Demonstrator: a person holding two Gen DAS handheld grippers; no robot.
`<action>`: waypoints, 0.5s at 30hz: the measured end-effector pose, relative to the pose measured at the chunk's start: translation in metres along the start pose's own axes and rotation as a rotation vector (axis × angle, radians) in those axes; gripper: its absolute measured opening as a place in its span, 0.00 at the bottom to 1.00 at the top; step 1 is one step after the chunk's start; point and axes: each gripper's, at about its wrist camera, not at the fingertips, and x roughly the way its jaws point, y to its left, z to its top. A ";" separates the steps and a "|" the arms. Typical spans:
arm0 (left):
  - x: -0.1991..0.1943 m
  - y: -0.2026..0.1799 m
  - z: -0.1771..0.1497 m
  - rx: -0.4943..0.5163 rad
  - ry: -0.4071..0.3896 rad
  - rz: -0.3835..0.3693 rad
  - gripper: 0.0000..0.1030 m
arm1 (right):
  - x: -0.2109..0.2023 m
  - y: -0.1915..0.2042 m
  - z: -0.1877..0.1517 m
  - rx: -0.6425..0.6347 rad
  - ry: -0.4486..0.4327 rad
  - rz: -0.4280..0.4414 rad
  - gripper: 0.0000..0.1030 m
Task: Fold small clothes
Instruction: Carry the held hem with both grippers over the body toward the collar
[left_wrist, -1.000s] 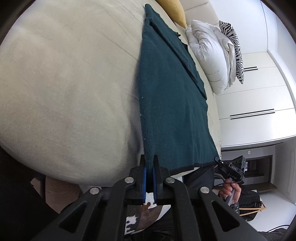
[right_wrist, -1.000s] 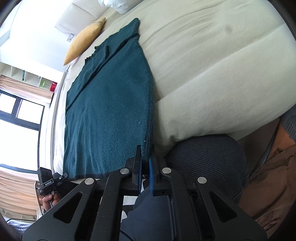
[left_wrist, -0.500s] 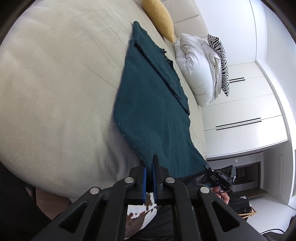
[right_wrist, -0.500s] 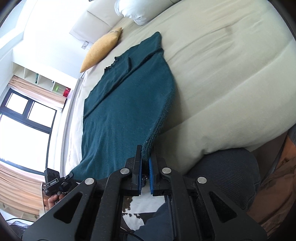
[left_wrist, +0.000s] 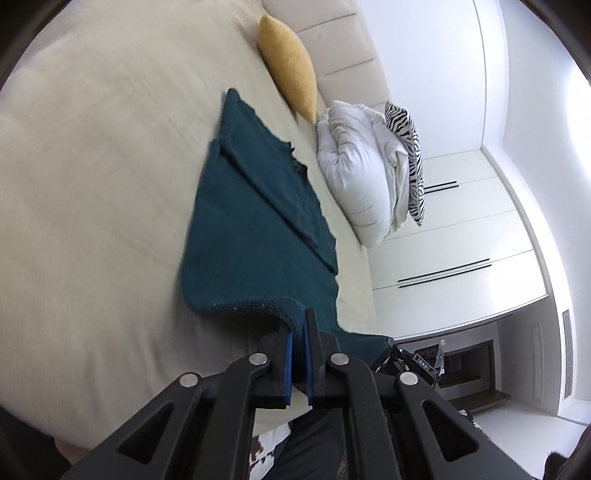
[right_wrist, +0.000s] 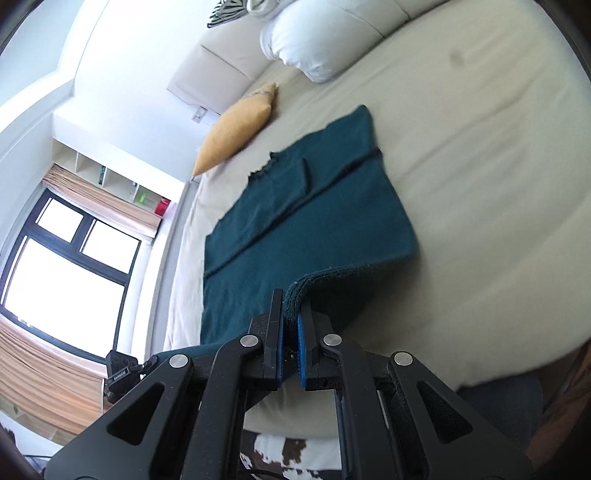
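Dark teal knitted garment (left_wrist: 255, 236) lies ahead of my claws on the cream bed (left_wrist: 92, 184). My left claw (left_wrist: 299, 332) and right claw (right_wrist: 290, 314) are each pinched shut on a near hem corner, lifted. Next I should carry both corners forward, evenly, toward the far edge.

Dark teal knit garment (left_wrist: 255, 236) lies spread on a beige bed, its length running from the near edge toward the far headboard. A folded-over panel lies along its upper layer, ending in a ragged far edge. Its near hem is lifted off the bed, both near corners raised and curling.
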 end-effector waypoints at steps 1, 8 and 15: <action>0.001 -0.003 0.007 0.001 -0.010 -0.002 0.06 | 0.004 0.003 0.006 -0.002 -0.004 0.004 0.04; 0.016 -0.018 0.064 0.008 -0.063 -0.014 0.06 | 0.036 0.014 0.060 0.007 -0.052 -0.003 0.04; 0.052 -0.014 0.123 -0.034 -0.084 -0.012 0.06 | 0.074 -0.001 0.125 0.060 -0.111 -0.050 0.04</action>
